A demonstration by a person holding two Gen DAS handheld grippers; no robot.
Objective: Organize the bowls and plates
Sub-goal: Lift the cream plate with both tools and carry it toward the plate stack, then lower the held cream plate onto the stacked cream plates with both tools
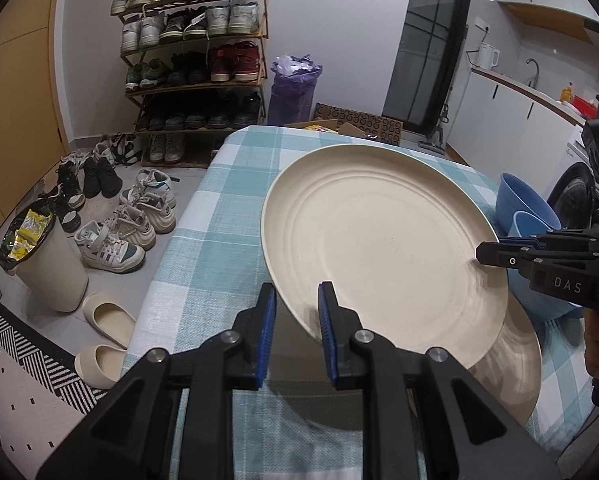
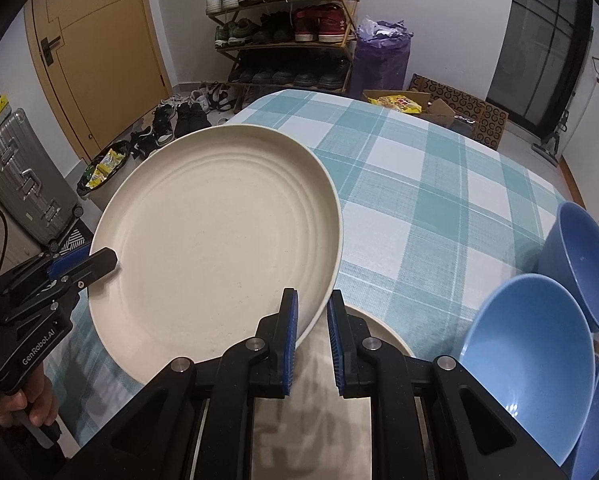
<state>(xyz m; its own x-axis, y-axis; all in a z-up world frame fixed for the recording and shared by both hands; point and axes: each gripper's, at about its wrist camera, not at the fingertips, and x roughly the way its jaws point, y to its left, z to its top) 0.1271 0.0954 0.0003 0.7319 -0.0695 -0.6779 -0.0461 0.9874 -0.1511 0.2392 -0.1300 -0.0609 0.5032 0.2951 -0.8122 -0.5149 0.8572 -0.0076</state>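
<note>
The left gripper (image 1: 297, 300) fills the bottom of its own view, its blue-padded jaws pinched almost closed on the near rim of a cream plate (image 1: 379, 248), which tilts up above the table. The right gripper (image 2: 313, 312) has the opposite rim of the same plate (image 2: 219, 240) nipped between its own nearly closed jaws, so the plate hangs between the two tools. Directly below it a second cream plate (image 1: 515, 356) lies flat on the teal-and-white checked tablecloth (image 2: 419, 184). Three blue bowls stand together at the table's right edge: a far one (image 2: 583, 260) on its side, a nearer one (image 2: 527, 356) tipped toward the camera, and a third cut off by the frame edge. A hand (image 2: 23, 404) grips the left tool's handle. Beyond the table a shoe rack (image 1: 195, 60) packed with sneakers stands against a white wall, with loose shoes and slippers on the grey floor, a lined waste bin (image 1: 43, 260), a purple bag (image 1: 293, 88), patterned cardboard boxes (image 2: 459, 108), a wooden door (image 2: 99, 48), a silver suitcase (image 2: 23, 176), and a kitchen counter with a kettle (image 1: 487, 54).
</note>
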